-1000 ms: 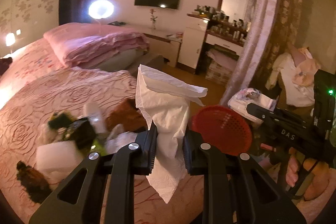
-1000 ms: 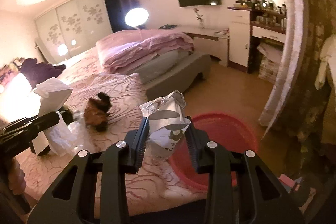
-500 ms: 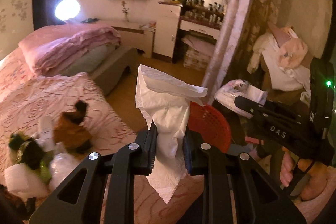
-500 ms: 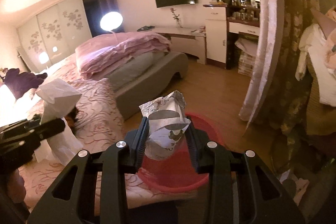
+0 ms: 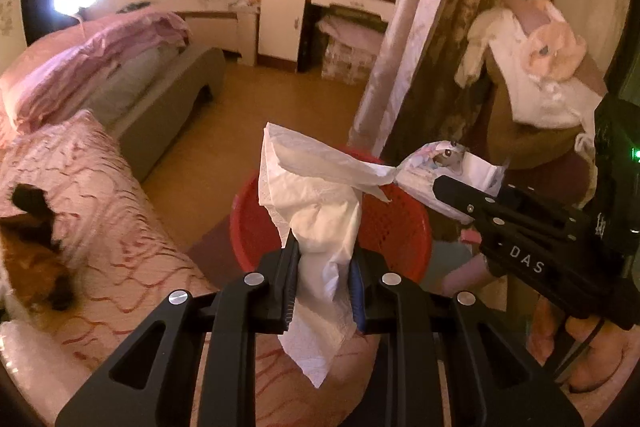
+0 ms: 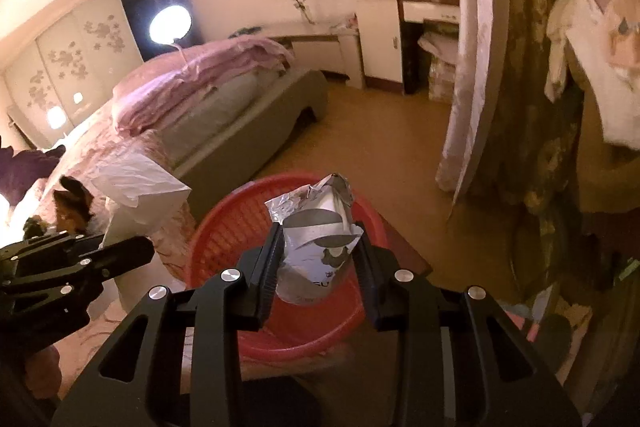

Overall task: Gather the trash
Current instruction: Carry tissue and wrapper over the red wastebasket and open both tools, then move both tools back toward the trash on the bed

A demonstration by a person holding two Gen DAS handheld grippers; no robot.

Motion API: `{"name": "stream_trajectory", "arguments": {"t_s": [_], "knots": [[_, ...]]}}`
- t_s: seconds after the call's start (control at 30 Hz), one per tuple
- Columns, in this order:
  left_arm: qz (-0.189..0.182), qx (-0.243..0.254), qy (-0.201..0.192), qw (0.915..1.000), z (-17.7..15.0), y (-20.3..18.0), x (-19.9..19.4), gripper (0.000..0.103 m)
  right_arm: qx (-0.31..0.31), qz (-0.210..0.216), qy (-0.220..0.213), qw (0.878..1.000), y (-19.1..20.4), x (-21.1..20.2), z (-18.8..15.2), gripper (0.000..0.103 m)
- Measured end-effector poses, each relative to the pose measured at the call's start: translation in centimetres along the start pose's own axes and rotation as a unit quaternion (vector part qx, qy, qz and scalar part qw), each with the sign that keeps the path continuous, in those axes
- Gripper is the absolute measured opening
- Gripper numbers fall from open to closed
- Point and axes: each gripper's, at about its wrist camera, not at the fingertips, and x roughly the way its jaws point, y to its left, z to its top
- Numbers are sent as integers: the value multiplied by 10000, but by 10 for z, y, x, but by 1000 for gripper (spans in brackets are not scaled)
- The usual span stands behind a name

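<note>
My left gripper (image 5: 323,267) is shut on a crumpled white tissue (image 5: 320,203) and holds it above the near rim of a red plastic basket (image 5: 400,223) on the floor beside the bed. My right gripper (image 6: 318,255) is shut on a crumpled silver snack wrapper (image 6: 316,243) and holds it over the same red basket (image 6: 224,231). The right gripper with its wrapper (image 5: 444,167) also shows in the left wrist view, over the basket's far right side. The left gripper with the tissue (image 6: 136,187) shows at the left of the right wrist view.
The bed with a pink patterned cover (image 5: 100,211) lies to the left, with brown and dark trash (image 5: 32,259) on it. A curtain (image 5: 408,39) hangs right of the basket. A chair with clothes (image 5: 536,87) stands at the far right. Wooden floor (image 5: 280,99) lies beyond.
Both grippers have swung right, away from the bed, and now hang over the red basket. Each still holds its piece of trash.
</note>
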Motion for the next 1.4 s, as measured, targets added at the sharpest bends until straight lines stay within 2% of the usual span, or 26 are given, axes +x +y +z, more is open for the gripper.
{"name": "stream_trajectory", "arguments": {"t_s": [0.1,0.23,0.37,0.5,0.57,0.9,1.2,1.4], "knots": [[-52,-3,175,9998,-2,-1,15,21,54,-25,138,9999,-7,11,-5,34],[-122,-65,355,9993,-4,1,28,30,67,-49,264,9996,-9,21,-10,35],[-155,-108,430,9989,-5,2,33,54,77,-9,384,9992,-10,30,-14,37],[-136,-188,391,9990,-6,8,31,62,133,23,436,9990,-12,33,-16,52],[-111,-236,346,9991,-6,12,27,66,148,12,419,9990,-12,31,-16,56],[130,-340,-4,9993,-5,20,-3,70,95,-84,213,9997,-8,16,-15,58],[337,-446,-296,9980,-14,27,-35,70,-136,-136,-65,9998,11,-9,-14,58],[475,-471,-487,9966,-19,28,-56,71,-237,-25,-241,9994,27,-27,-15,65]]}}
